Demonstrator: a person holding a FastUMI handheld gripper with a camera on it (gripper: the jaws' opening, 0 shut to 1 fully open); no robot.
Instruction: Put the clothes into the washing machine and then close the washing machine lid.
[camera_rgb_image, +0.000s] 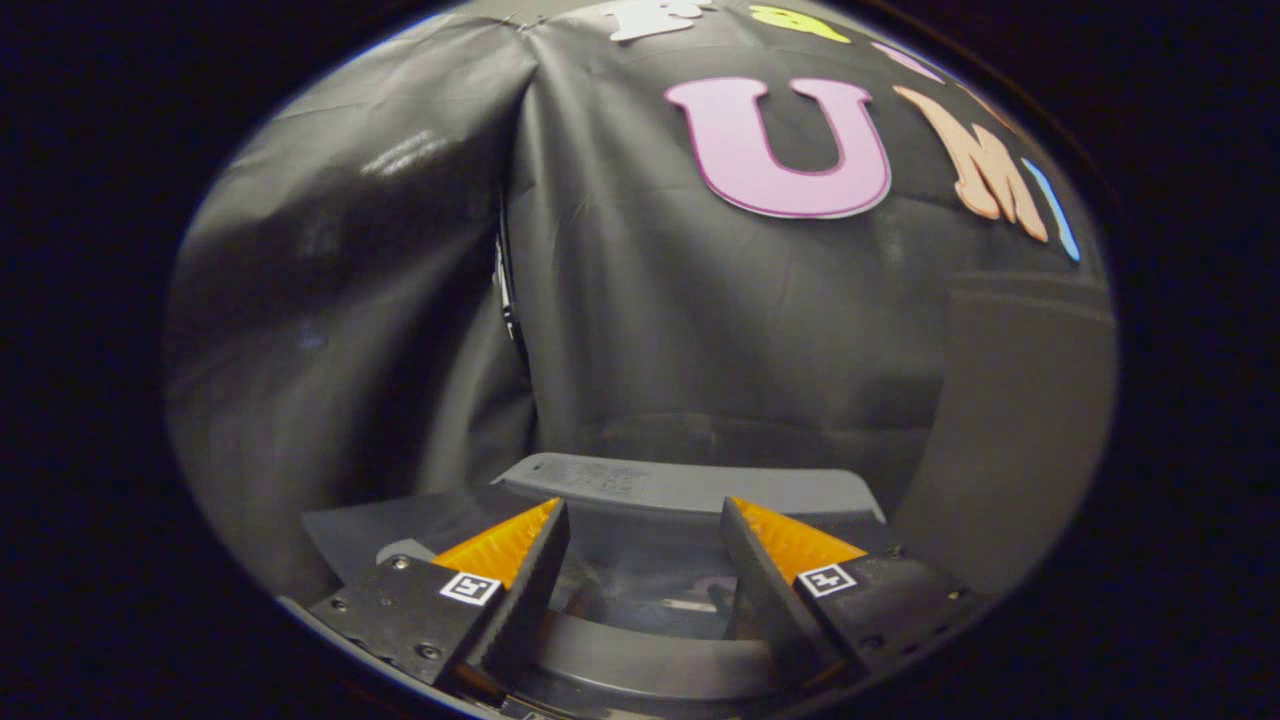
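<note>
We see the washing machine lid (650, 560), grey with a clear window, beneath our gripper (645, 520), whose fingers stand apart, gripping nothing.

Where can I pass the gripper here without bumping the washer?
The gripper is open, fingers apart with nothing between them, over the washing machine lid. The gap between the fingers is free. Ahead, above the lid up to the booth wall, is open. Below, the lid's curved front rim crowds the fingers.
</note>
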